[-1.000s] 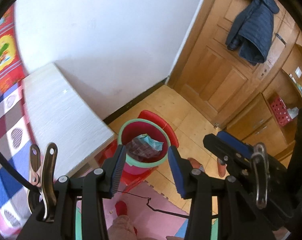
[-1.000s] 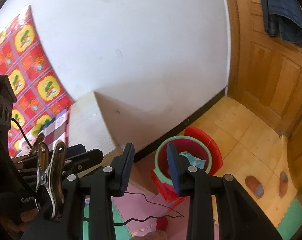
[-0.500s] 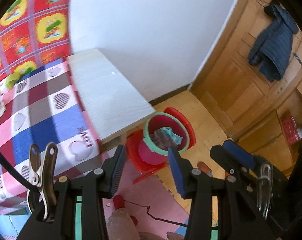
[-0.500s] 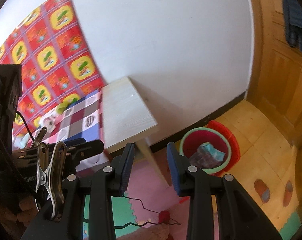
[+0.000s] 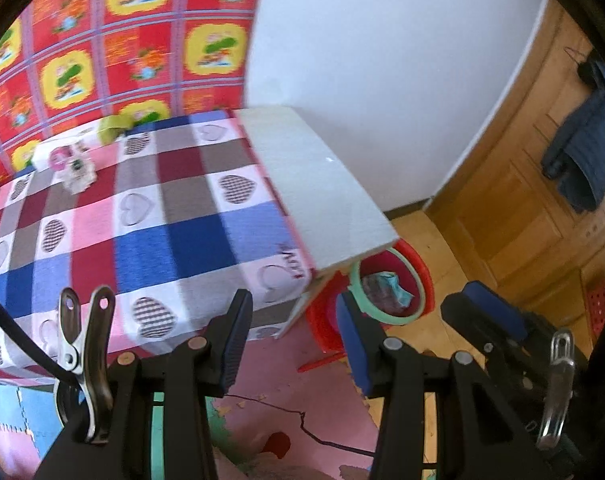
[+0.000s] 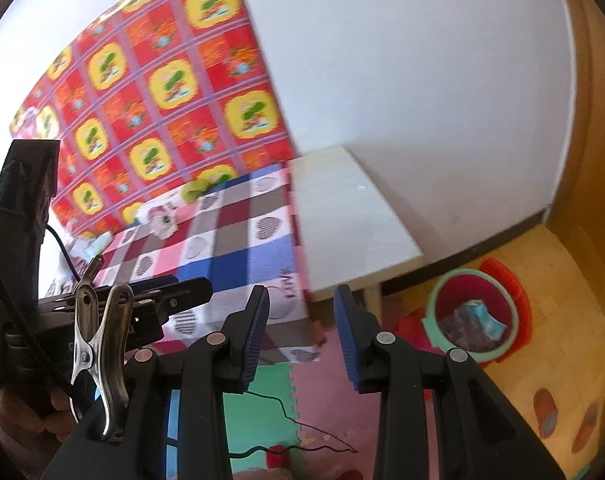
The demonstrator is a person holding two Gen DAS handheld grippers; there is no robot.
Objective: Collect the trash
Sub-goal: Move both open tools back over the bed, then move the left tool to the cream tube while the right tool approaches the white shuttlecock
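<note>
- The left gripper [image 5: 292,334] and the right gripper [image 6: 300,328] both stand apart, nothing between the jaws — free to pick.
- Wrappers [image 5: 76,170] lie far back on the checked tablecloth [image 5: 150,224].
- The bin [image 6: 476,316] (already holding trash) sits on the floor beside the table — handy for drops.

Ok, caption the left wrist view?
Empty left claw over checked tablecloth, bin holding trash beside table.
</note>
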